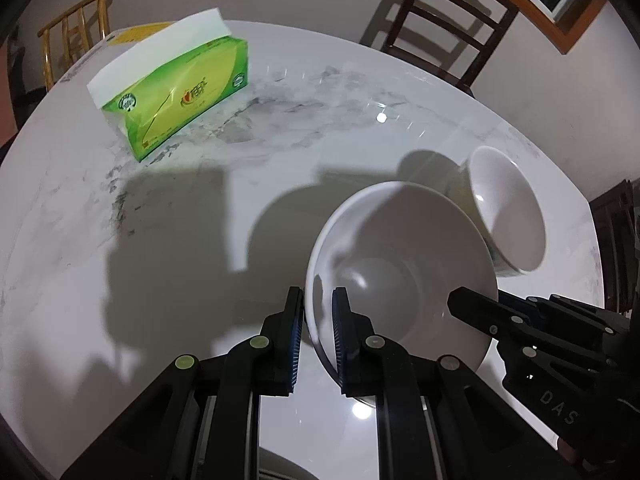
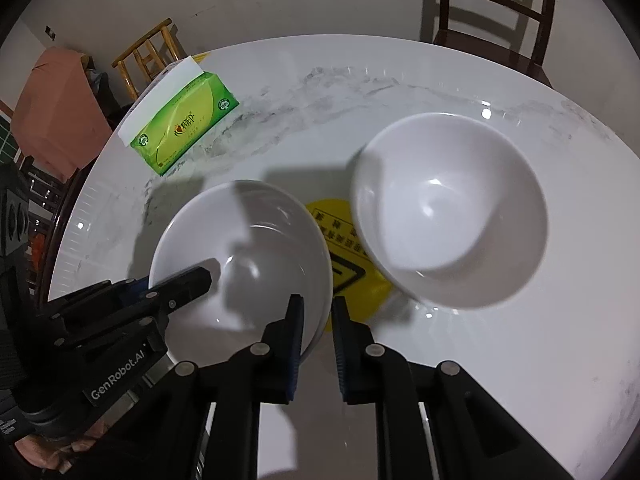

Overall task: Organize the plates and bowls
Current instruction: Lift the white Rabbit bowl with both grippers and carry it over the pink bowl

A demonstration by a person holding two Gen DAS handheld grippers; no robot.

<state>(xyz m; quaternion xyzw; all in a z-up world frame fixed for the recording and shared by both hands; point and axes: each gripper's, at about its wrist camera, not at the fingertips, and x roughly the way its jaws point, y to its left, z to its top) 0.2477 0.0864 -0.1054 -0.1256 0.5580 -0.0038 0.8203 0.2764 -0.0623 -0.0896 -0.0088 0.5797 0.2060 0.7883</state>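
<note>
The left gripper (image 1: 317,336) is pinching the rim of a white bowl (image 1: 400,276), with one blue pad outside the wall and one inside it, so its two fingers are squeezed onto the bowl. The right gripper (image 2: 317,340) is closing on the other side of the same bowl (image 2: 240,260), with one pad inside the rim and one outside; the rim is sitting between the pads, though it is hard to tell if both pads are pressing it tight. In the left wrist view the right gripper (image 1: 474,306) is reaching in from the right edge of the picture, and in the right wrist view the left gripper (image 2: 196,280) is reaching in from the left. The bowl is sitting near the front edge of the white marble table (image 1: 80,240). A second white bowl (image 2: 448,208) is sitting just beside it toward the right side of the table, partly over a round yellow sticker (image 2: 352,264). A green tissue pack (image 1: 180,100) is lying near the far left edge of the table. Dark wooden chairs (image 1: 444,12) are standing behind the far edge.
</note>
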